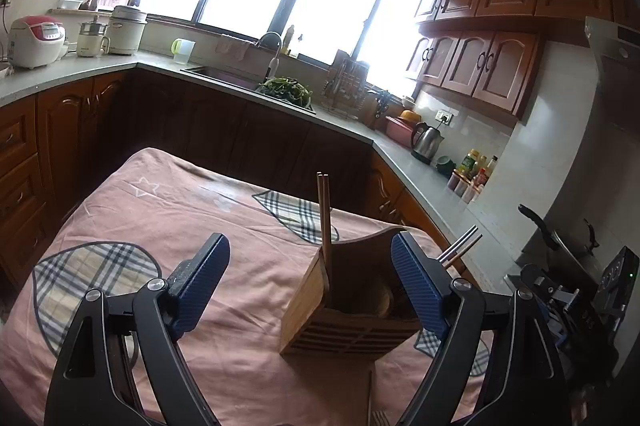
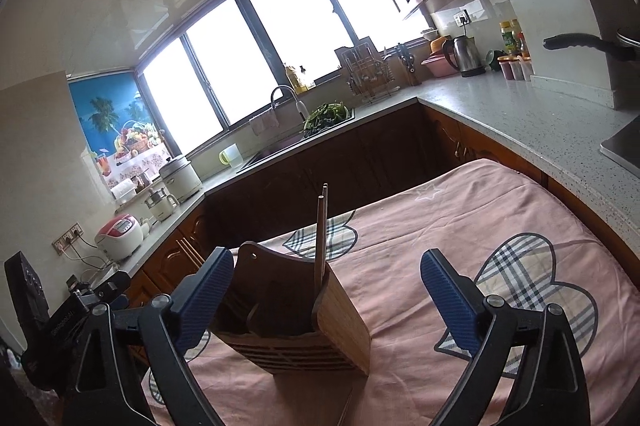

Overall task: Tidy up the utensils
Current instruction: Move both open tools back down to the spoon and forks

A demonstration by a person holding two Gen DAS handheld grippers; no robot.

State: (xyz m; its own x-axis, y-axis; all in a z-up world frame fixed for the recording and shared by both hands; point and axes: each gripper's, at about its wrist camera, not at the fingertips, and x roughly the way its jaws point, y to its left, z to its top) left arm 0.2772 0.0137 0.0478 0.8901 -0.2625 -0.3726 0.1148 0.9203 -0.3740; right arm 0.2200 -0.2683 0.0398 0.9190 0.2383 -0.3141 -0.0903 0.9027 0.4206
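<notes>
A wooden utensil holder (image 1: 352,310) stands on a table with a pink cloth (image 1: 180,210). A pair of brown chopsticks (image 1: 325,214) stands upright in its left compartment. More chopsticks with metal ends (image 1: 460,246) stick out behind my left gripper's right finger. My left gripper (image 1: 312,274) is open and empty, with the holder close before its right finger. In the right wrist view the holder (image 2: 304,314) with the chopsticks (image 2: 321,226) stands near the left finger of my right gripper (image 2: 326,286), which is open and empty.
Kitchen counters (image 1: 432,170) wrap around the table, with a sink (image 1: 224,74), a kettle (image 1: 427,138), bottles (image 1: 474,170), a rice cooker (image 1: 36,40) and a dish rack (image 1: 346,86). The other gripper's body (image 1: 592,298) is at the right edge.
</notes>
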